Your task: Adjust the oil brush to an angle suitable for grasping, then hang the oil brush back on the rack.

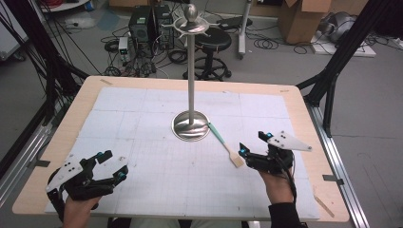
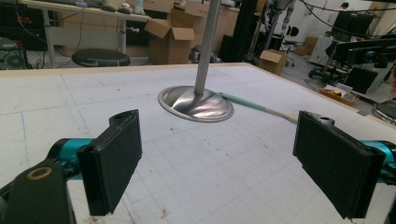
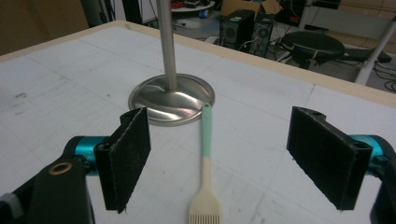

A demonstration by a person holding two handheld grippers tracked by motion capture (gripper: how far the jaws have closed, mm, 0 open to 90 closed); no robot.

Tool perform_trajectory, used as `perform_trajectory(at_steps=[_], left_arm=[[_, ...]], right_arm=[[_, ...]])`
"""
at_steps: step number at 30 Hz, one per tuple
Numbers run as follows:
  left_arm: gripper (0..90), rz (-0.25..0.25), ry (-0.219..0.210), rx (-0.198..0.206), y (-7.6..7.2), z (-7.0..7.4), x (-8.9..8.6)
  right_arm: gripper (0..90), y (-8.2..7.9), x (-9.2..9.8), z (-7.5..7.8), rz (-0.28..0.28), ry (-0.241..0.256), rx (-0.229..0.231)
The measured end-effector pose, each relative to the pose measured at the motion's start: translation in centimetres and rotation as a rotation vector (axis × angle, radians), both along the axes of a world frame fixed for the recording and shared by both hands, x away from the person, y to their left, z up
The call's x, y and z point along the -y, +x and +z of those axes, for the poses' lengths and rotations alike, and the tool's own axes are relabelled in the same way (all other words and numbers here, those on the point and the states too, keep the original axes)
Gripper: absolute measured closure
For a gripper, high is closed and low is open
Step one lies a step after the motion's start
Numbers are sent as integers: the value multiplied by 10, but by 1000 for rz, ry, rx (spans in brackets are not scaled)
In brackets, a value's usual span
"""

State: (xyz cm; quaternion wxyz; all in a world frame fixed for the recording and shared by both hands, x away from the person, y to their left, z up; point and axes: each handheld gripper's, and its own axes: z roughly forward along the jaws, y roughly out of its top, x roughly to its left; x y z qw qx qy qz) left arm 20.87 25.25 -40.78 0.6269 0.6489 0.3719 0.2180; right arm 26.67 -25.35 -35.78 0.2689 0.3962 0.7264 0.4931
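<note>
- Counter (image 1: 294, 102) first: a pale board covered with a gridded white mat, bearing a tall steel stand (image 1: 191, 76) whose round base sits near the middle and whose top carries a ring of hooks.
- Brush (image 1: 224, 143) next, the thing the work turns on: a basting brush with a mint-green handle and cream bristle head, lying flat on the mat, its handle tip touching or just beside the stand's base and its bristles pointing back toward the person.
- Right tongs (image 1: 251, 143) are released, jaws wide apart, held low just behind the bristle end; in the right gripper view the brush (image 3: 205, 163) lies between the two pads, not yet touched.
- Left tongs (image 1: 115, 164) are also released and grasp nothing, resting well apart from the brush at the near left of the mat.
- Step in hand, as I judge it: the approach to pick up the brush.
- Next move calls for lowering the right tongs over the handle and clenching squarely across it, likely to lift the brush toward the hooks.
</note>
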Motion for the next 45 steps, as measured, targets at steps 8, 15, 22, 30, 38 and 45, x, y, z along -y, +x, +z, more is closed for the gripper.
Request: perform_trajectory(at_steps=[8,15,22,30,38,45], left_arm=[[158,16,-12,-5,-2,-1,-7],[158,23,-19,-9,-3,-1,-7],[158,6,-14,-11,0,-1,-3],[159,-6,-25,-19,3,-2,-2],[159,-11,-10,-22,2,-2,-1],[159,-15,-5,-25,2,-2,-1]], right_arm=[[208,19,-26,-1,25,-24,-24],[215,25,-29,-6,41,-27,-61],[222,32,-29,-15,46,-43,-95],[226,43,-25,-42,31,-48,-184],[319,63,-31,-57,37,-101,-252],[465,81,-36,-77,41,-136,-345]])
